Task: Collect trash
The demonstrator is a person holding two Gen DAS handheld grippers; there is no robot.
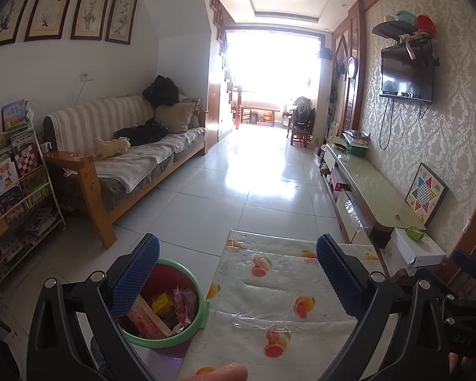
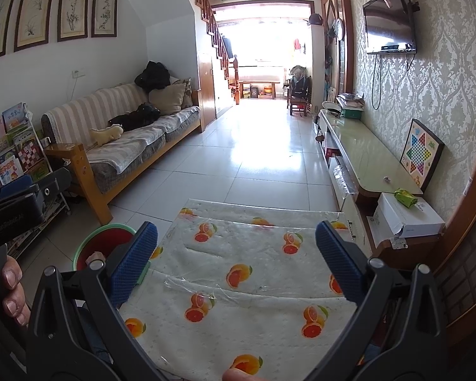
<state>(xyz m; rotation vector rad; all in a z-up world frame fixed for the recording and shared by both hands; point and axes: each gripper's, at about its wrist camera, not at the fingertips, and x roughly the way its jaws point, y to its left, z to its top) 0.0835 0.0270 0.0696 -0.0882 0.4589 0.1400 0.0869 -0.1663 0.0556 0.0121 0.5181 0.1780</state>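
A red bin with a green rim (image 1: 187,289) stands on the floor left of a table covered by an orange-print cloth (image 1: 279,292). Inside it lie wrappers and a box, trash (image 1: 171,308) in pink, yellow and red. My left gripper (image 1: 238,273) hangs open above the bin's right side and the table, nothing between its blue pads. My right gripper (image 2: 236,257) is open over the cloth (image 2: 244,279), also holding nothing. The bin (image 2: 111,238) shows at its left finger. A green crumpled packet (image 2: 404,197) rests on a white box (image 2: 409,217) at the right.
A striped sofa (image 1: 127,146) and a book rack (image 1: 12,184) line the left wall. A long low TV cabinet (image 1: 365,187) runs along the right wall, with a checkers board (image 1: 425,192) leaning on it. Tiled floor (image 1: 254,171) stretches ahead. A hand (image 2: 11,289) holds the left gripper.
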